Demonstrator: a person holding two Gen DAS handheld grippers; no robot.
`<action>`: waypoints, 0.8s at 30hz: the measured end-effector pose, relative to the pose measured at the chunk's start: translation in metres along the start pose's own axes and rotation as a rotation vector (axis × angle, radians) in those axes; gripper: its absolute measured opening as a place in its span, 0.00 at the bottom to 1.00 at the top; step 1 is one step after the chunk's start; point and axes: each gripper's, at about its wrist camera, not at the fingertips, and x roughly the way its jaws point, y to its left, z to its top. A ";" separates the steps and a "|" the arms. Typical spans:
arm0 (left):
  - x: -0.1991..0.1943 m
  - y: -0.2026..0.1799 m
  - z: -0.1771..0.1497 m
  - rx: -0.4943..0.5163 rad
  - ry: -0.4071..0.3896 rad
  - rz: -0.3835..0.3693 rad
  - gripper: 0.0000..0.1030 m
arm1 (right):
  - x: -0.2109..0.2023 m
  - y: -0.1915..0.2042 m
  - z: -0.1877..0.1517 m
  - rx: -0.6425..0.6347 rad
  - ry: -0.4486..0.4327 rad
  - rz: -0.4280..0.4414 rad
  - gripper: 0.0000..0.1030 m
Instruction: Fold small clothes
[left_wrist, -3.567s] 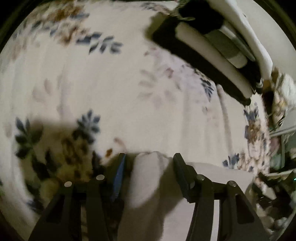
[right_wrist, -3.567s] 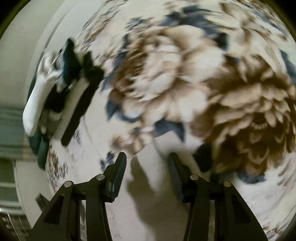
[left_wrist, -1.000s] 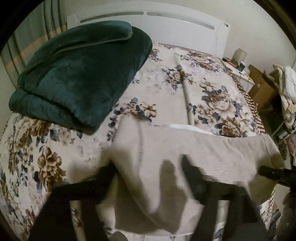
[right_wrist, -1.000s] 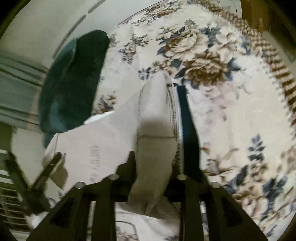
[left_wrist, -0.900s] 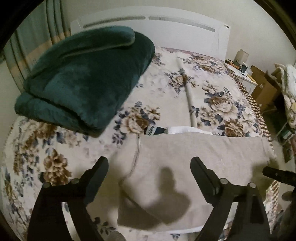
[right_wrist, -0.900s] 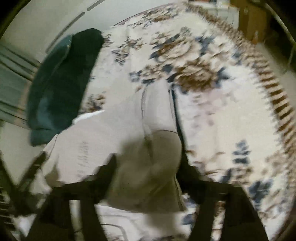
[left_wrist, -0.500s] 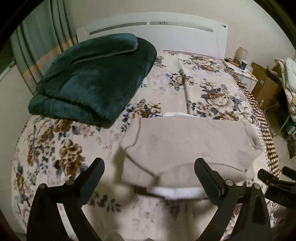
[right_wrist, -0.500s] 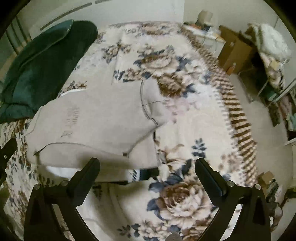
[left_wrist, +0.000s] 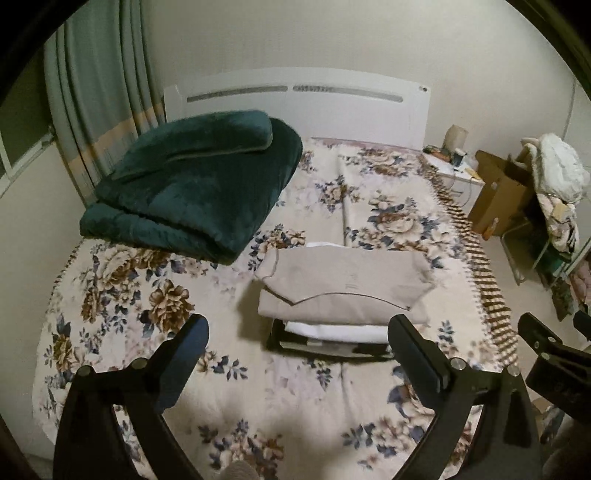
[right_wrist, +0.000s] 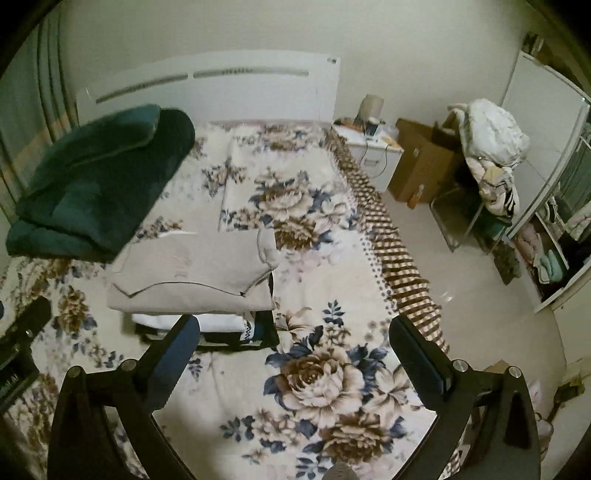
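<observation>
Both sets of jaws wide apart and empty, left gripper (left_wrist: 297, 330) and right gripper (right_wrist: 293, 330) above the near bed (left_wrist: 122, 295). Folded beige garment (left_wrist: 343, 284) atop the clothes stack (left_wrist: 332, 332) mid-bed. Risks: overhanging right edge slumping, loose top flap unfolding if snagged.

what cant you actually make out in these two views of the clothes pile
- Left wrist view: the garments under the beige top show only as white and black edges; their type and count are hidden by the top.
- Right wrist view: the faint print on the beige top is too small to read.
- Both views: the nightstand items are too small to identify.
- Left wrist view: the right gripper is cut off by the frame edge.
</observation>
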 end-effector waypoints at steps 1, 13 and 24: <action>-0.015 -0.001 -0.002 0.001 -0.009 0.001 0.96 | -0.014 -0.002 -0.003 0.001 -0.010 0.000 1.00; -0.152 0.004 -0.026 0.008 -0.095 0.016 0.96 | -0.195 -0.043 -0.040 0.011 -0.164 0.025 1.00; -0.213 0.002 -0.044 -0.001 -0.109 -0.016 0.96 | -0.307 -0.069 -0.068 0.010 -0.251 0.050 1.00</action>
